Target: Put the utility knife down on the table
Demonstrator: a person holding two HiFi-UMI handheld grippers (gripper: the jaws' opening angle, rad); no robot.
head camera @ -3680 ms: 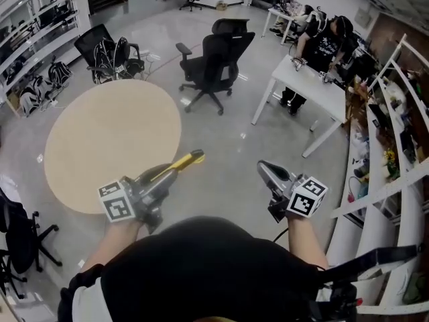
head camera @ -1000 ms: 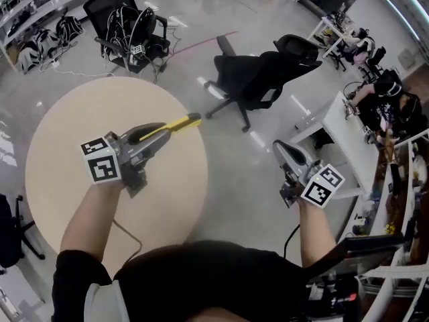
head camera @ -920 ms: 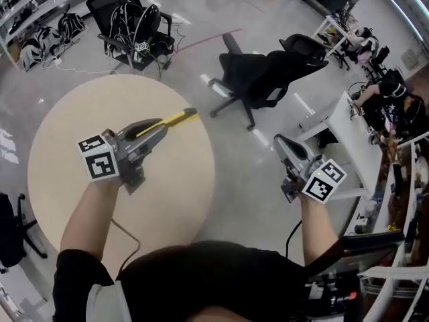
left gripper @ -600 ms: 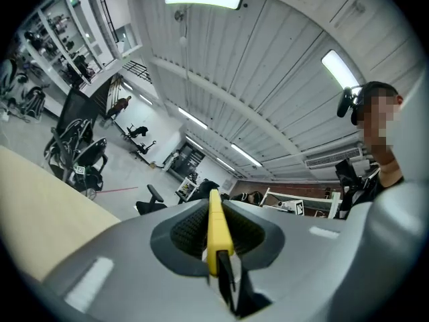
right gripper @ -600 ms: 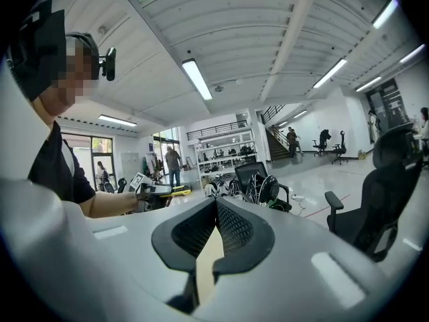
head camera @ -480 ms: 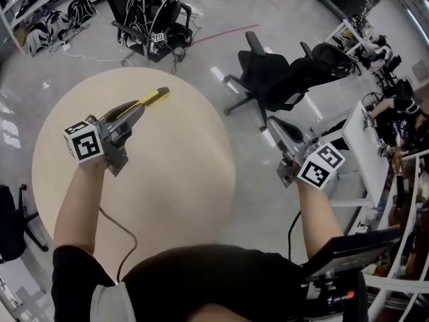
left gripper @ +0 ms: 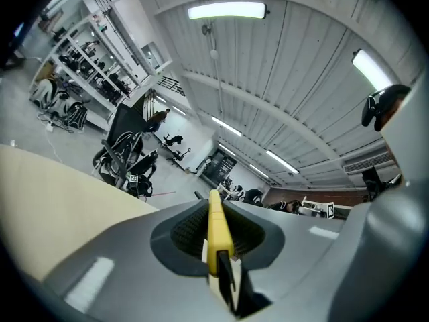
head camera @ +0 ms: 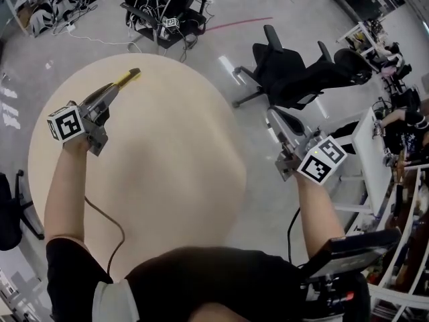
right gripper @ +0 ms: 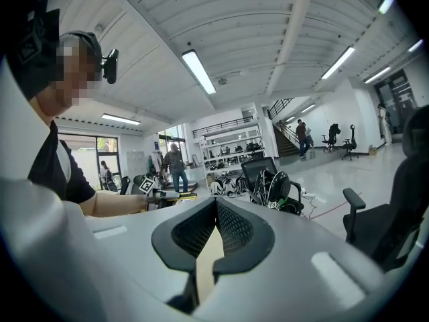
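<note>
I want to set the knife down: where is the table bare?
All of the table in view is bare. Widest patch: its middle, between the left claw holding the knife and the rim by the black chair. Crowded only beyond the far rim, around the cable-draped chair.

Head view: overhead, steeply down on the round table [head camera: 167,166]. Gripper views: mounted close behind their own jaws, facing roughly level across the room. Left gripper view shares that table.

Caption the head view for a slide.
Left gripper holds the yellow utility knife over the round table; right gripper empty.
</note>
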